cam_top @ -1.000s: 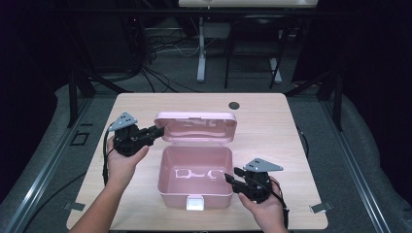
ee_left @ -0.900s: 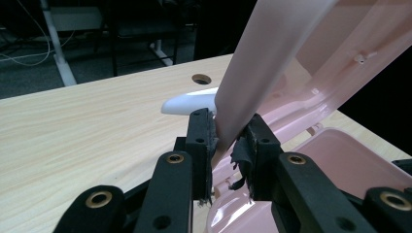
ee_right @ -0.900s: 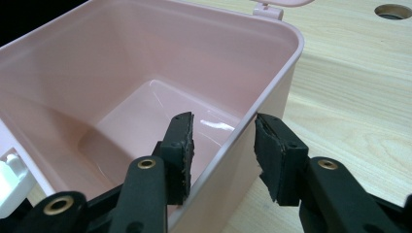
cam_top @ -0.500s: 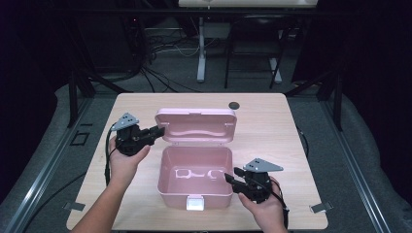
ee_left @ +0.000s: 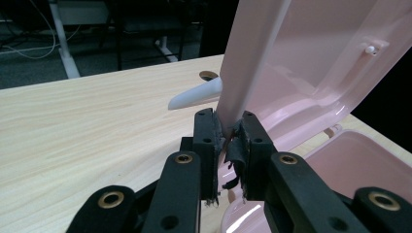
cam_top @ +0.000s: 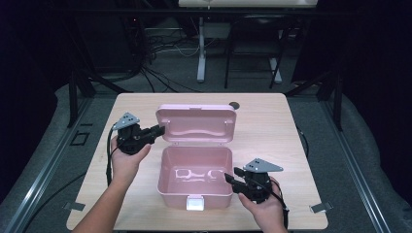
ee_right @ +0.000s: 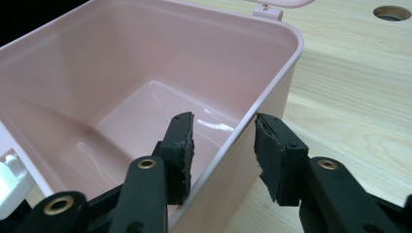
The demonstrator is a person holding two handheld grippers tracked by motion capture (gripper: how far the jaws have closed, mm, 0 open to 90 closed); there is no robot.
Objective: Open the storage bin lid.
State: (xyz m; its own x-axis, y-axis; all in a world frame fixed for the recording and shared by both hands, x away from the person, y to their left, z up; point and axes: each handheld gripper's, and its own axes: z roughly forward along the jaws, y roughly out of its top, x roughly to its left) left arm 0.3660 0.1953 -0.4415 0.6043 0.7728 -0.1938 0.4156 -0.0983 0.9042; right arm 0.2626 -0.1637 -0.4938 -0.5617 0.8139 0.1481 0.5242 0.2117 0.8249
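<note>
A pink plastic box (cam_top: pixel 170 194) stands open at the table's middle, its lid (cam_top: pixel 197 124) tilted up behind it. My left gripper (cam_top: pixel 158 130) reaches in from the left. In the left gripper view its jaws have just been closing, and the left gripper (ee_left: pixel 228 141) is shut on the lid (ee_left: pixel 301 63) at its left edge, both pads against it. My right gripper (cam_top: pixel 232 175) is at the box's right side. In the right gripper view the right gripper (ee_right: pixel 222 145) stands open astride the box (ee_right: pixel 145 63) wall, one pad inside and one outside, with a gap.
A white latch (cam_top: pixel 194 203) sits on the box's front wall. A round hole (cam_top: pixel 234 104) in the wooden table lies just behind the lid. A white curved piece (ee_left: pixel 197 94) sticks out behind the lid. Bare wood lies to both sides of the box.
The left gripper has edged slightly upward at the lid's left edge, and the lid looks a little more upright. The right gripper and the box body have stayed put.
</note>
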